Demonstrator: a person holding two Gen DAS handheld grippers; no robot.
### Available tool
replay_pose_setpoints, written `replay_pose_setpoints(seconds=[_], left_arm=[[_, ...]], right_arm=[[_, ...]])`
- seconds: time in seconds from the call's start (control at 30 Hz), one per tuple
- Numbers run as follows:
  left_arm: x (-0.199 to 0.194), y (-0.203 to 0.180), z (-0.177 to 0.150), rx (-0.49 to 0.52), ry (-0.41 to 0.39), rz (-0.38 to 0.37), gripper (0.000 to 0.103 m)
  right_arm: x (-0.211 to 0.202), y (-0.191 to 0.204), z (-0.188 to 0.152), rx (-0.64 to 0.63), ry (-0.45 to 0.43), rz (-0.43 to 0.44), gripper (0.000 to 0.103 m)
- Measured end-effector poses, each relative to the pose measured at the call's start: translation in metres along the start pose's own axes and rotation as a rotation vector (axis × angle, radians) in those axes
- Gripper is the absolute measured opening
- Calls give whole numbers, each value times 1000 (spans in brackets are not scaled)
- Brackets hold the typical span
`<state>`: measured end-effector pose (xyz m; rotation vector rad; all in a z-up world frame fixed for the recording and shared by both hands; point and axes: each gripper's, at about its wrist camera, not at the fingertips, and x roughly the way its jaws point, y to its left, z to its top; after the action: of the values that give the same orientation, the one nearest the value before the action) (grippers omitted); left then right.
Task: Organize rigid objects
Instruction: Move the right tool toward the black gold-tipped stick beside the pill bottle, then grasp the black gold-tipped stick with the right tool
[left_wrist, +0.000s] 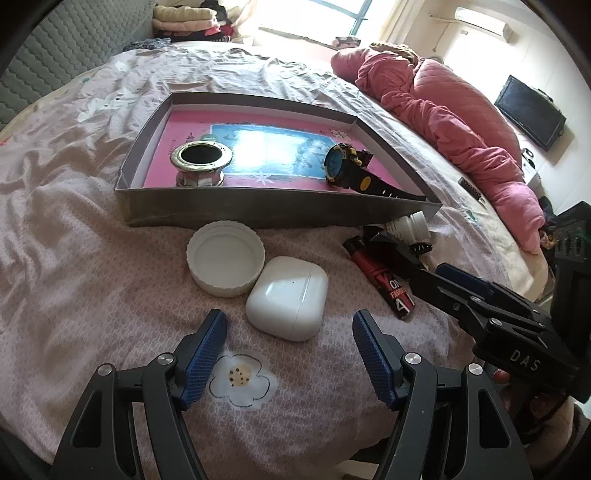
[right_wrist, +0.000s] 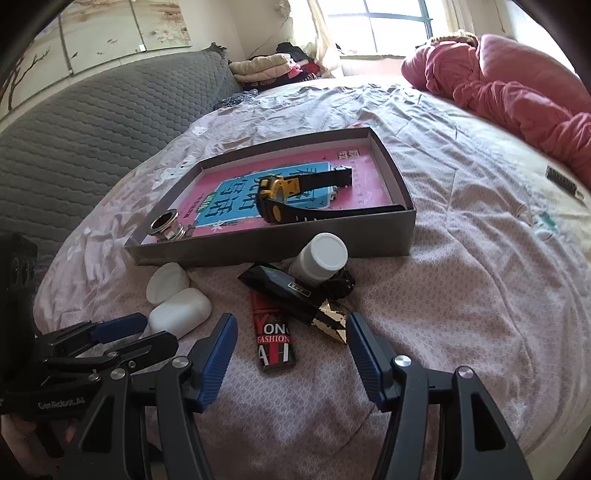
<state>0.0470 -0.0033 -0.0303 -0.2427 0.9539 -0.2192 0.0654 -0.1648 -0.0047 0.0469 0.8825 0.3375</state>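
Note:
A grey box lid lies on the bed and holds a metal ring fitting and a black-yellow watch. In front of it lie a white round cap, a white earbud case, a red-black lighter, a black-gold box and a white bottle. My left gripper is open just short of the earbud case. My right gripper is open over the lighter's near end.
The bed has a wrinkled pink sheet. A pink quilt is bunched at the far right. A grey padded headboard stands on the left. A dark remote lies near the quilt.

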Motion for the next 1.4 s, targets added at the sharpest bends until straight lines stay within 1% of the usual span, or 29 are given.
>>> replay_pose_setpoints(seconds=[0.2,0.57,0.77,0.8,0.87,1.03,1.13,1.23,1.3,1.4], left_arm=[[4,-3,2,14,2,-5,72],[10,-1,5,2,5,-23,72],[14,0,6,-2,7,-28,72],[13,0,6,-2,8,-28,72],[15,1,6,0,11,-28,72],[17,1,7,0,14,-29,72],[18,2,7,2,13,-30,72],[18,2,6,-4,12,-31,72],[18,2,6,0,13,-29,72],[18,3,6,-2,13,-30,72]], right_arm=[[10,-4,3,5,15,0,61],[28,-11,9,-11,47,1,61],[36,-8,13,-39,56,31,60],[36,-8,13,-39,56,45,59],[34,-7,12,-48,53,63,50],[28,5,10,-105,44,113,45],[26,15,7,-143,47,165,39],[28,24,6,-187,50,143,39],[28,25,7,-189,41,146,39],[28,27,8,-198,36,159,35]])
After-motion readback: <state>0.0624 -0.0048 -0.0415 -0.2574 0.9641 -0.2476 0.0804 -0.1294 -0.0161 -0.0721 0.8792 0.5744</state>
